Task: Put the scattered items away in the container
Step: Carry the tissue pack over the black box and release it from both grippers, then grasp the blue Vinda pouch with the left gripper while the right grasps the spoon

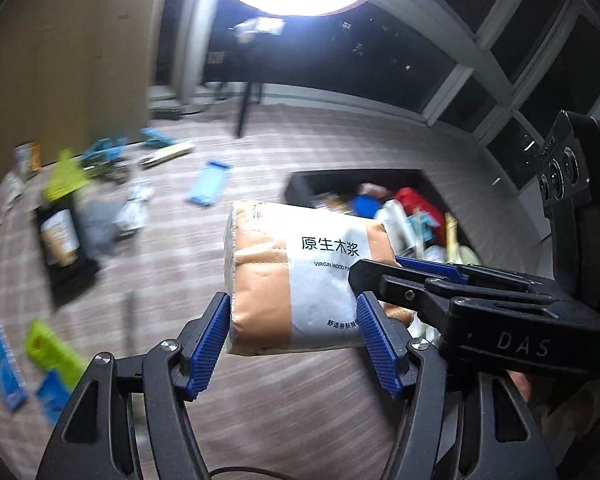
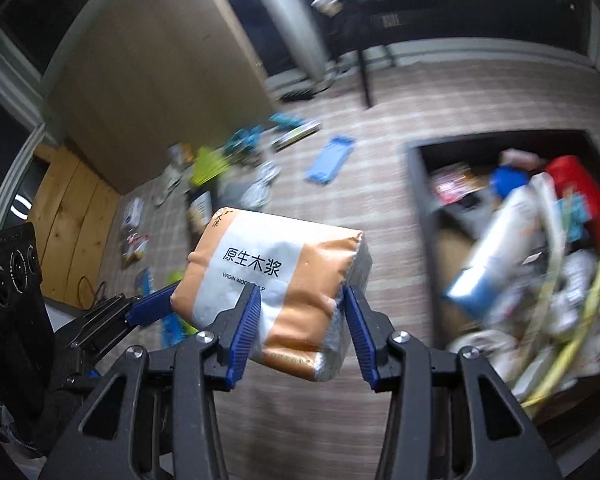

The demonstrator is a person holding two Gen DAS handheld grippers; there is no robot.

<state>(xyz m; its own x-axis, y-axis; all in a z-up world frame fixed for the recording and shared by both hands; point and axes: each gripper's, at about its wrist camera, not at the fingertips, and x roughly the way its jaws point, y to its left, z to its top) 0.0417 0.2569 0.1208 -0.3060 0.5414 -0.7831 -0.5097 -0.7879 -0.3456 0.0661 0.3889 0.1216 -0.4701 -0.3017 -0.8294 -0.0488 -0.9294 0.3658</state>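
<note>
Brimming with packets, dark bin sits open.

bare carpet ahead, container crammed full, litter left

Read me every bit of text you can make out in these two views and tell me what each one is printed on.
"原生木浆": on the tissue pack, white panel.
"VIRGIN WOOD PU…": beneath it on the same pack, end hidden by the right gripper.
"DAS": on the right gripper's black body.
Small Chinese line at the pack's lower edge: partly covered, not fully readable.
Labels on floor items and in the storage box: too blurred.
</note>
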